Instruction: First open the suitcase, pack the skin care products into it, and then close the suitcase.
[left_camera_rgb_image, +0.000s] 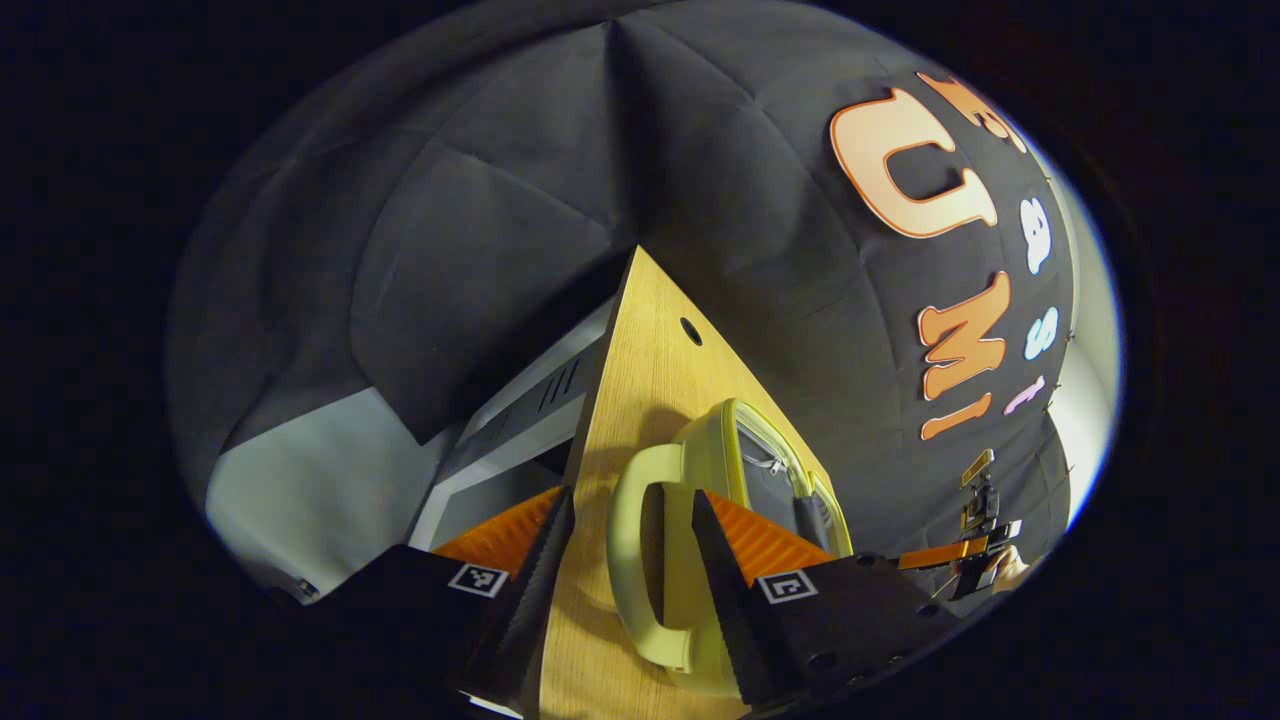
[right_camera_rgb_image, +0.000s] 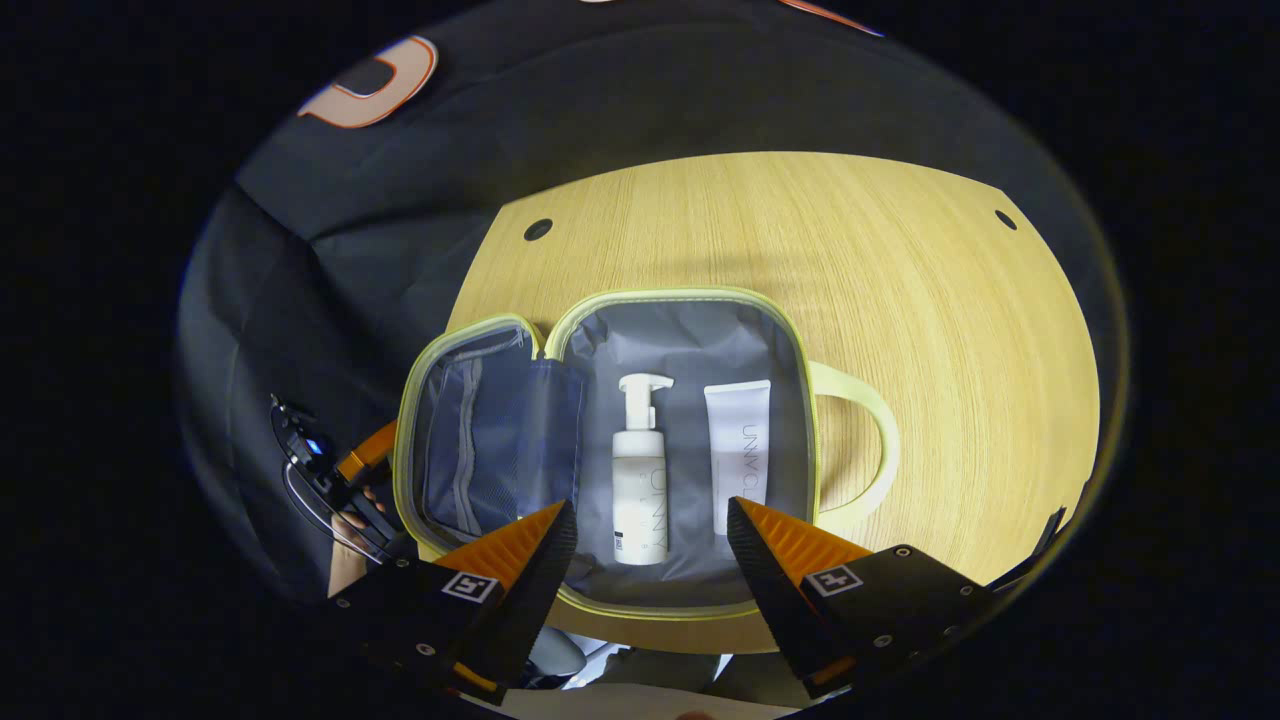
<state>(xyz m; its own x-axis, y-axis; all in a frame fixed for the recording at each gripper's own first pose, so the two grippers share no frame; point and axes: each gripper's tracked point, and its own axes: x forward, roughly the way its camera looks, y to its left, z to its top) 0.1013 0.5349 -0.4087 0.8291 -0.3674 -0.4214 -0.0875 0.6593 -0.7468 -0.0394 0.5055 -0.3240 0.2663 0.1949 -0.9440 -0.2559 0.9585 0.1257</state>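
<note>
The pale yellow-green suitcase (right_camera_rgb_image: 800, 400) lies open on the wooden table (right_camera_rgb_image: 950, 300), its lid (right_camera_rgb_image: 480, 440) folded out to the left. Inside, on the grey lining, a white pump bottle (right_camera_rgb_image: 640, 480) and a white tube (right_camera_rgb_image: 738, 450) lie side by side. My right gripper (right_camera_rgb_image: 650, 508) hovers open above the case's near edge, holding nothing. My left gripper (left_camera_rgb_image: 632, 497) is open too; the suitcase handle (left_camera_rgb_image: 640, 560) shows between its fingers, and I cannot tell whether they touch it. The left gripper (right_camera_rgb_image: 330, 480), held by a hand, is beside the lid.
The table has round holes near its far corners (right_camera_rgb_image: 537, 229). A loop handle (right_camera_rgb_image: 860, 440) sticks out from the case's right side. The right gripper (left_camera_rgb_image: 980, 540) shows at the far right of the left gripper view. A grey frame (left_camera_rgb_image: 520, 410) lies beyond the table's edge.
</note>
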